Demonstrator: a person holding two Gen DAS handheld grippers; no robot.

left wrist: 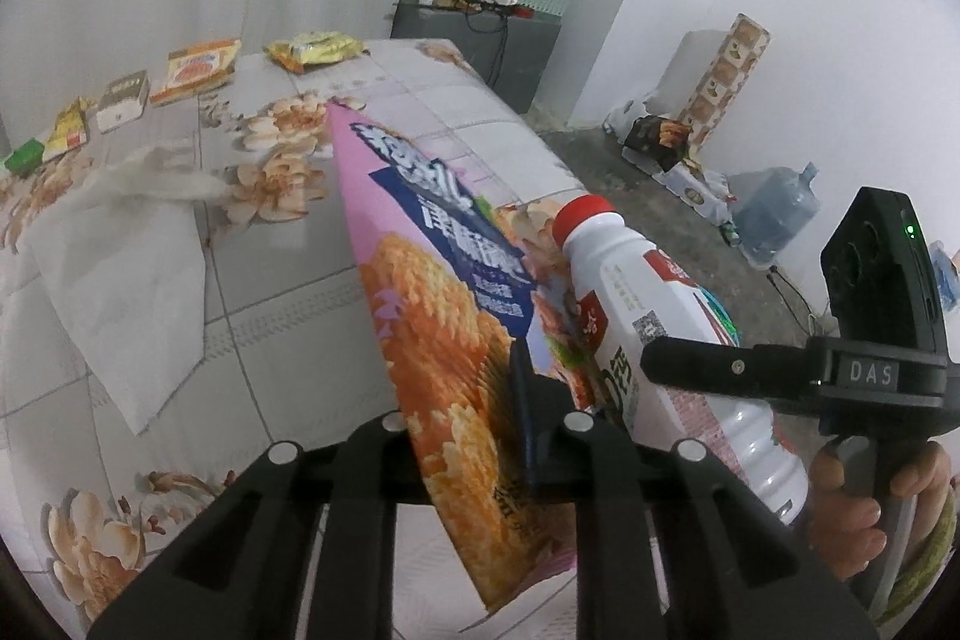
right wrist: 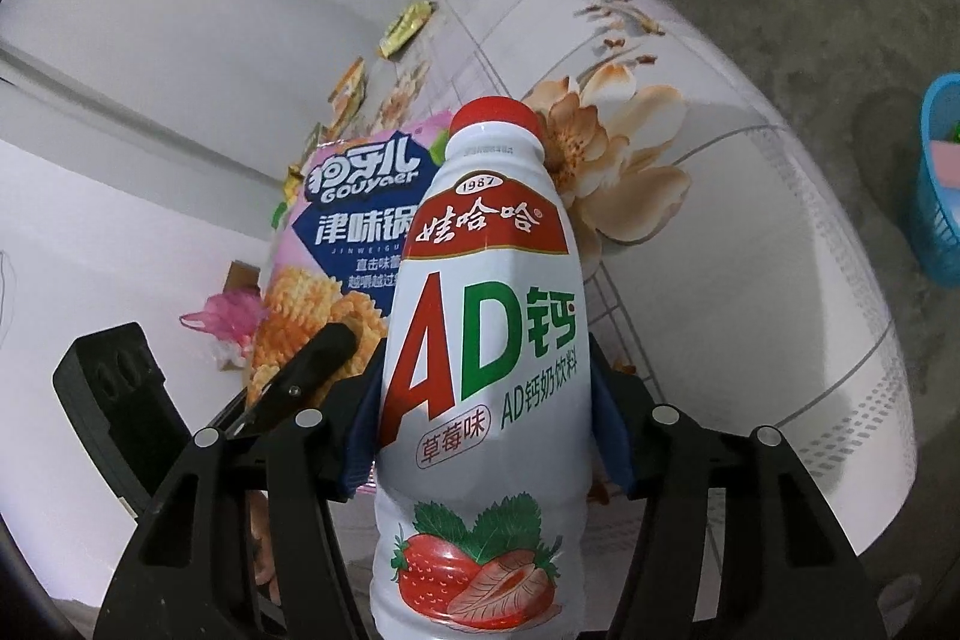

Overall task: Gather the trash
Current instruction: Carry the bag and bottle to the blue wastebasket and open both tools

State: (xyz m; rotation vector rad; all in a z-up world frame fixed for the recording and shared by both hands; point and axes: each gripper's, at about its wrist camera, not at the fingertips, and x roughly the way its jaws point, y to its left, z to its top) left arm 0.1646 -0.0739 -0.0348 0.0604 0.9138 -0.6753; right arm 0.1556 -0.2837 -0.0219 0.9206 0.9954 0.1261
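Note:
A pink snack bag point(left wrist: 432, 316) with a blue label and pictured orange crisps stands tilted above the table. My left gripper point(left wrist: 480, 436) is shut on its lower part, one blue pad pressed against it. The same bag point(right wrist: 354, 232) shows behind the bottle in the right wrist view. My right gripper point(right wrist: 486, 430) is shut on a white strawberry milk bottle point(right wrist: 480, 340) with a red cap, its blue pads on both sides of the body. In the left wrist view the bottle point(left wrist: 636, 304) hangs just right of the bag, with a person's hand point(left wrist: 852, 490) on the right gripper's handle.
The table wears a floral cloth point(left wrist: 276, 280). On it lie a white tissue point(left wrist: 120, 280), a yellow packet point(left wrist: 315, 49), an orange box point(left wrist: 195, 70), a white box point(left wrist: 123, 100) and a green item point(left wrist: 24, 157). A blue basket point(right wrist: 942, 178) and a water jug point(left wrist: 774, 214) stand on the floor.

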